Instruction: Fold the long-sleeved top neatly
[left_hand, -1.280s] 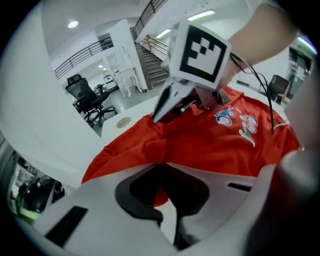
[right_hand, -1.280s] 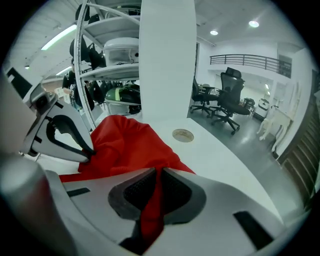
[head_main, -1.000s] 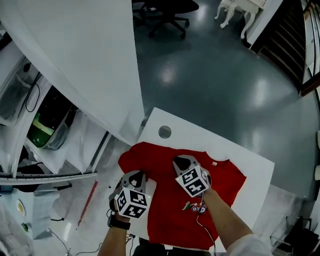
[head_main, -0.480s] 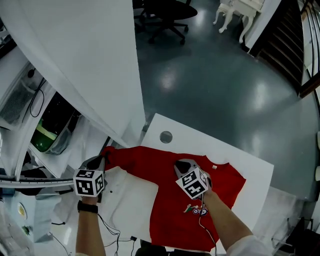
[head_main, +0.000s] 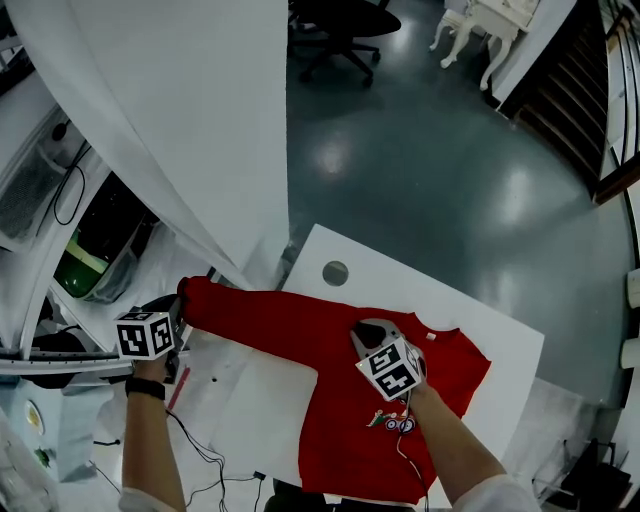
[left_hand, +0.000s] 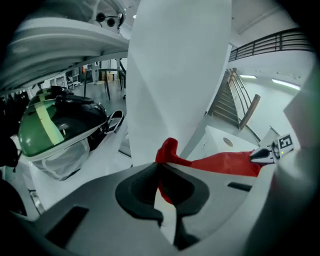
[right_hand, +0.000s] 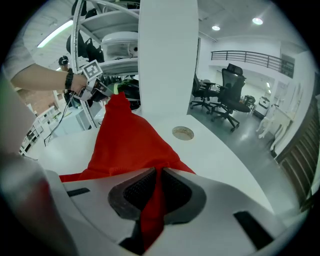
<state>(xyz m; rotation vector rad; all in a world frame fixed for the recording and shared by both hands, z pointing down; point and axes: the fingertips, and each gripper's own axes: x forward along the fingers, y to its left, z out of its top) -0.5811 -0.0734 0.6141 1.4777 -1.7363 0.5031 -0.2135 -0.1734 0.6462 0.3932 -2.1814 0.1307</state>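
While the red long-sleeved top (head_main: 345, 420) lies on the white table (head_main: 480, 315), the left gripper (head_main: 180, 303) clamps its cuff (head_main: 190, 291) beyond the edge and the right gripper (head_main: 366, 333) pinches near the shoulder, likely sound holds for light, limp cloth.

top (head_main: 352, 418) on table (head_main: 400, 288), sleeve (head_main: 262, 316) stretched left
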